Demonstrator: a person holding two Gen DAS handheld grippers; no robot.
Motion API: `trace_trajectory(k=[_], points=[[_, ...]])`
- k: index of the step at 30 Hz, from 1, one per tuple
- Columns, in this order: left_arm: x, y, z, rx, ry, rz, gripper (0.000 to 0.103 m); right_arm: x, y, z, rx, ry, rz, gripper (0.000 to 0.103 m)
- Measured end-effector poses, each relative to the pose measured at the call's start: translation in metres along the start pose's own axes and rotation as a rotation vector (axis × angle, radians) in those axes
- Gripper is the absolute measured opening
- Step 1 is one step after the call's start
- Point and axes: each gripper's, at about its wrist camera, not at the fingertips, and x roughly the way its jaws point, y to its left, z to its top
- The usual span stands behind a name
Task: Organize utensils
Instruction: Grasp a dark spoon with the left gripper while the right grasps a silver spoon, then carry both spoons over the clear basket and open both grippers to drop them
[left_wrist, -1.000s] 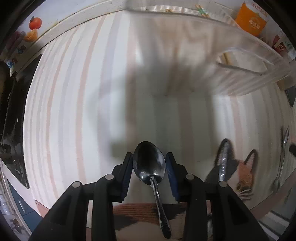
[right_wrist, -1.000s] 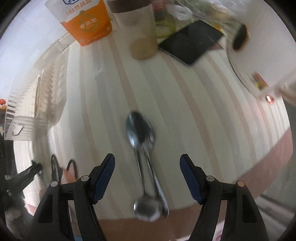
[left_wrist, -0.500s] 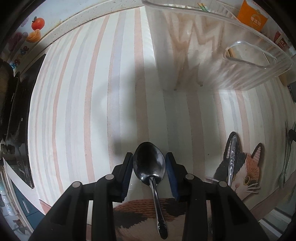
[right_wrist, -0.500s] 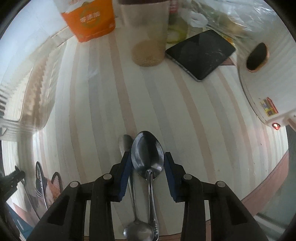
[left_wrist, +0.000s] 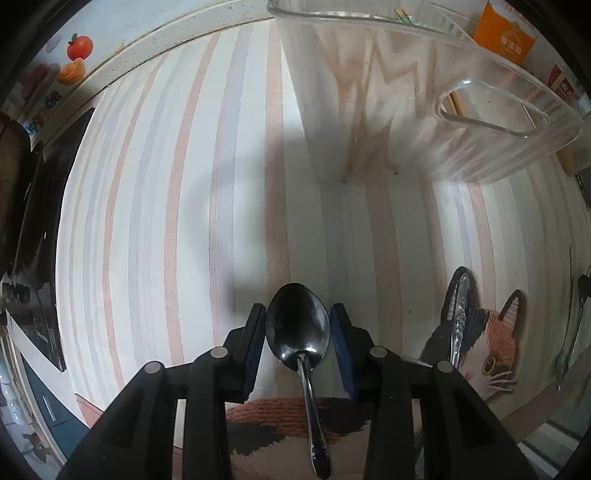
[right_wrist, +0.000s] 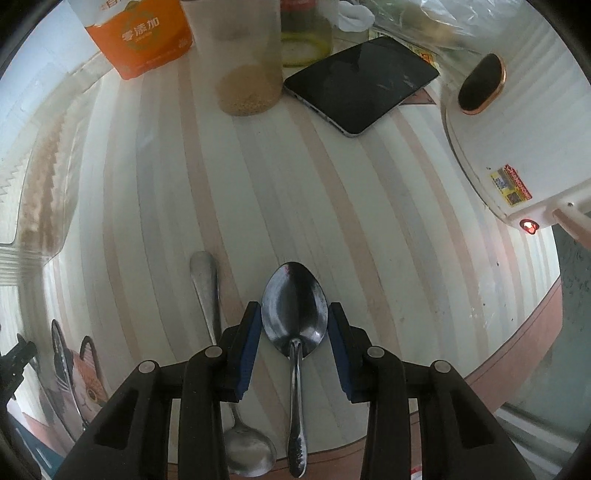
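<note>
Striped in pale pink, grey and cream, the tablecloth (left_wrist: 177, 206) stretches broad and bare ahead of the left gripper (left_wrist: 297, 328), which is clenched on a dark spoon (left_wrist: 297, 325), bowl forward between the blue pads, handle trailing back under the tool. Beyond the bare stretch stands a clear plastic organizer box (left_wrist: 424, 122) with chopsticks (left_wrist: 400, 14) showing at its far rim. To the right, a cat-shaped mat (left_wrist: 487, 339) lies near the table's front edge, with a utensil handle (left_wrist: 460, 317) resting on it; what kind of utensil it is cannot be told.

The right gripper (right_wrist: 294, 325) likewise grasps a second dark spoon (right_wrist: 294, 310) by the bowl, above the cloth. Just to its left a silver spoon (right_wrist: 207, 291) lies on the cloth, bowl toward the table edge. Farther off stand an orange packet (right_wrist: 140, 37), a jar of grains (right_wrist: 243, 66), a black tablet (right_wrist: 362, 81) and a white appliance (right_wrist: 517, 129) at the right edge, leaving open cloth between.
</note>
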Motion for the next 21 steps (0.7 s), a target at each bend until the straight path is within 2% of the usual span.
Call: trace_trajectory(k=[6, 10, 15, 21], points=[[-0.001, 0.002, -0.002, 0.005, -0.003, 0.002, 0.032, -0.005, -0.004, -0.01, 0.005, -0.023, 0.009, 0.037], [-0.011, 0.002, -0.005, 0.012, -0.034, 0.013, 0.032, -0.013, -0.016, -0.019, 0.018, -0.043, 0.02, 0.037], [-0.027, 0.008, -0.004, 0.003, -0.074, 0.022, 0.032, -0.037, -0.017, -0.021, 0.011, -0.113, 0.007, 0.037], [-0.049, 0.025, -0.007, -0.022, -0.109, 0.012, 0.032, -0.078, -0.011, -0.012, 0.008, -0.19, 0.056, 0.037]])
